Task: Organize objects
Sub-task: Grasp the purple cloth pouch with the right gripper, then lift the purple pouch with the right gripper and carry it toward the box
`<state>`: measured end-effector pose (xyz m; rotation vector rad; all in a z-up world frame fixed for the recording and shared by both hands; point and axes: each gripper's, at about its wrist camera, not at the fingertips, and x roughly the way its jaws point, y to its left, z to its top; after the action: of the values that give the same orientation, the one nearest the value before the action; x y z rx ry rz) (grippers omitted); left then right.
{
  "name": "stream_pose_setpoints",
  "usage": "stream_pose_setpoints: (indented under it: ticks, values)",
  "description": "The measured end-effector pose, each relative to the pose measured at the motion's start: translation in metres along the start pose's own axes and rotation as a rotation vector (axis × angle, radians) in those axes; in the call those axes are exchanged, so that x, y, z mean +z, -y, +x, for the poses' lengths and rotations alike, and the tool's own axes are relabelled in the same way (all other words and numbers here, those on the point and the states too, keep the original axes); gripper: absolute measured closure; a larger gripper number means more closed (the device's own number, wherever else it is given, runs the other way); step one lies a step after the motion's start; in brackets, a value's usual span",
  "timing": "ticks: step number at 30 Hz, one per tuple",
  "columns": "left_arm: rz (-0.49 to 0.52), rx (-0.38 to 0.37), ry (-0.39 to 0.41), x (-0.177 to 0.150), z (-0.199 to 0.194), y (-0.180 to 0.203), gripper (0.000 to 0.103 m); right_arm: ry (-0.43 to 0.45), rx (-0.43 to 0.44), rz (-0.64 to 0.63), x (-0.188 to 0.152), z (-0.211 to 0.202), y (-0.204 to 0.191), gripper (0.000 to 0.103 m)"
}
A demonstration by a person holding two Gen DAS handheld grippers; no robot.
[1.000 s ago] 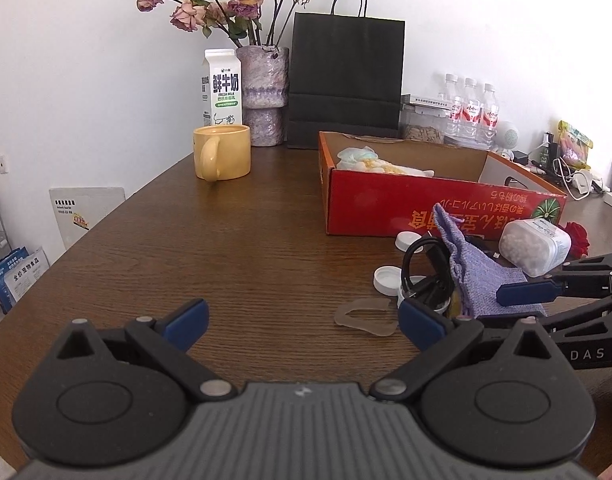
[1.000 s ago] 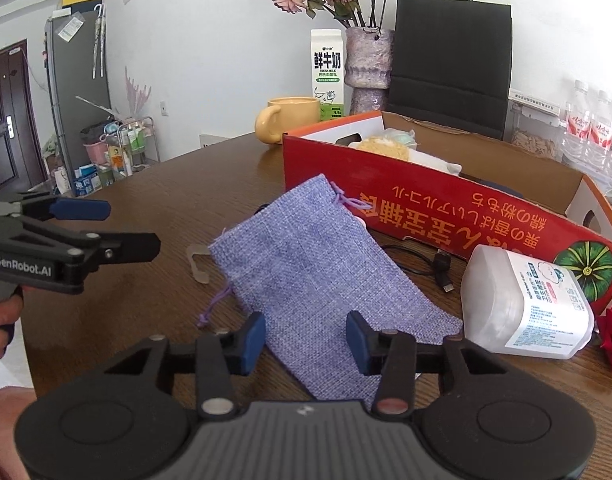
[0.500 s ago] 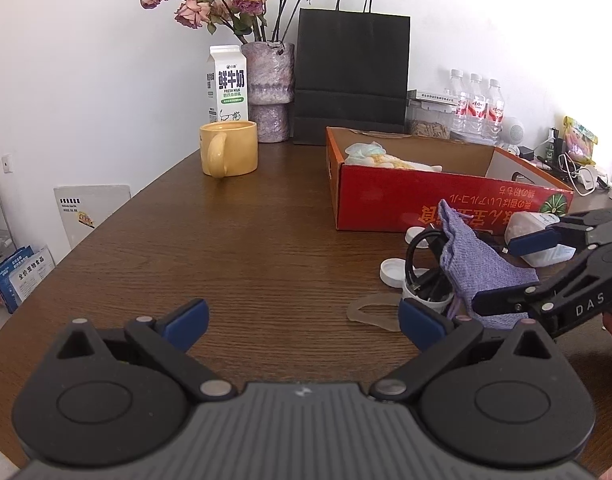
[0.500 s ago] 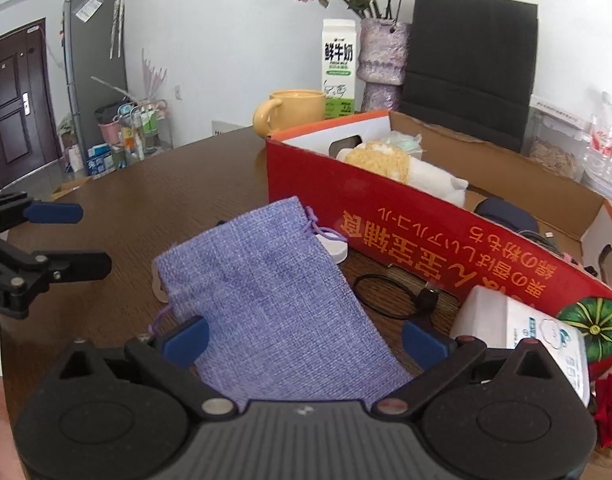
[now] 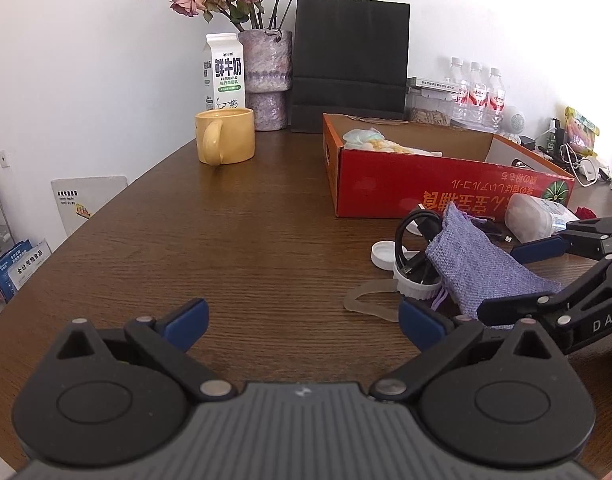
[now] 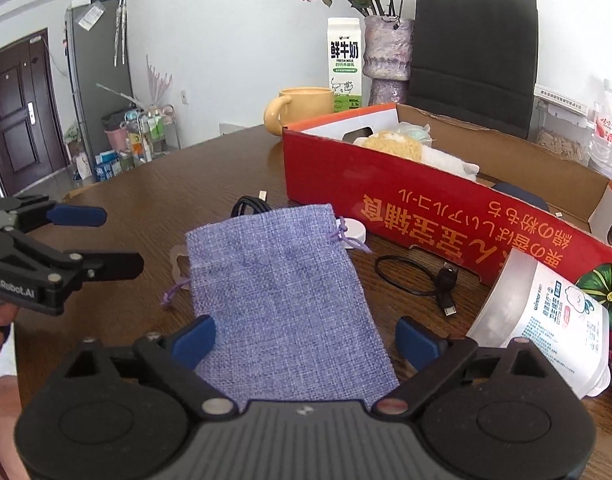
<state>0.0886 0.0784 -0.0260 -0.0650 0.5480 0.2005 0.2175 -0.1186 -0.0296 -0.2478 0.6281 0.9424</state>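
A purple cloth pouch (image 6: 282, 292) lies on the brown table (image 5: 234, 240) in front of the red cardboard box (image 6: 385, 200). Its mouth end leans on a white cup that holds a coiled black cable (image 5: 415, 256). My right gripper (image 6: 306, 338) straddles the pouch's bottom end. Its jaws stand wide and are closing, with the pouch between them, and the pads are clear of the cloth. My left gripper (image 5: 304, 324) hovers open over bare table to the left of the pouch (image 5: 477, 264), with nothing between its fingers.
A white wipes tub (image 6: 553, 312) lies on its side by the box's right end, and a loose black cable (image 6: 417, 280) lies before it. A white cap (image 5: 381, 254) and a clear plastic piece (image 5: 369, 302) lie near the cup. A yellow mug (image 5: 226, 136), milk carton (image 5: 224, 72), vase (image 5: 266, 76) and black bag (image 5: 349, 64) stand behind.
The right gripper's jaws went from narrow around the pouch's end to wide apart, letting the pouch go, and the gripper edged closer over the pouch. The left gripper stayed put.
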Motion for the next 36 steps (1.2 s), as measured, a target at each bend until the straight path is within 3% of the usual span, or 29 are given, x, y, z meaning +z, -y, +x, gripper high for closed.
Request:
stream_pose_setpoints:
  ticks: [3,6,13,15,18,20,21,22,23,27,31,36]
  values:
    - [0.001,0.001,0.005,0.001,-0.002,-0.001,0.000,0.039,0.057,0.062,0.003,-0.006,0.007,0.001]
    - [-0.002,0.005,0.005,0.001,-0.002,-0.002,0.000,0.002,0.061,0.046,0.005,0.003,0.002,0.000]
    - [0.004,0.001,0.001,0.001,-0.001,0.000,0.000,-0.054,-0.015,-0.057,0.005,0.015,-0.020,0.000]
    - [0.003,0.000,0.000,0.001,-0.001,-0.001,0.000,-0.042,-0.024,-0.047,0.004,0.012,-0.020,0.007]
    - [0.002,0.000,-0.003,0.000,-0.001,0.000,0.000,-0.019,-0.033,-0.034,0.000,0.003,-0.018,0.029]
    - [0.003,-0.002,-0.004,0.000,-0.001,0.000,0.000,0.000,-0.044,-0.020,-0.003,-0.005,-0.017,0.059]
    - [0.005,-0.003,-0.005,0.000,0.000,0.001,0.000,0.006,-0.048,-0.008,-0.005,-0.008,-0.015,0.066]
    - [0.007,-0.004,-0.006,0.001,0.000,0.002,0.000,0.012,-0.047,0.006,-0.006,-0.011,-0.013,0.082]
    - [0.008,-0.007,-0.006,0.001,0.000,0.003,0.000,0.021,-0.043,0.032,-0.008,-0.015,-0.010,0.091]
    - [0.016,-0.013,-0.007,0.000,0.001,0.007,0.000,0.137,-0.107,0.036,-0.018,-0.042,-0.013,0.091]
    - [0.023,-0.015,-0.019,0.002,0.005,0.011,0.000,0.236,-0.225,0.006,-0.029,-0.067,-0.021,0.091]
    - [0.043,-0.015,-0.031,0.006,0.015,0.019,0.000,0.249,-0.295,-0.003,-0.036,-0.080,-0.019,0.091]
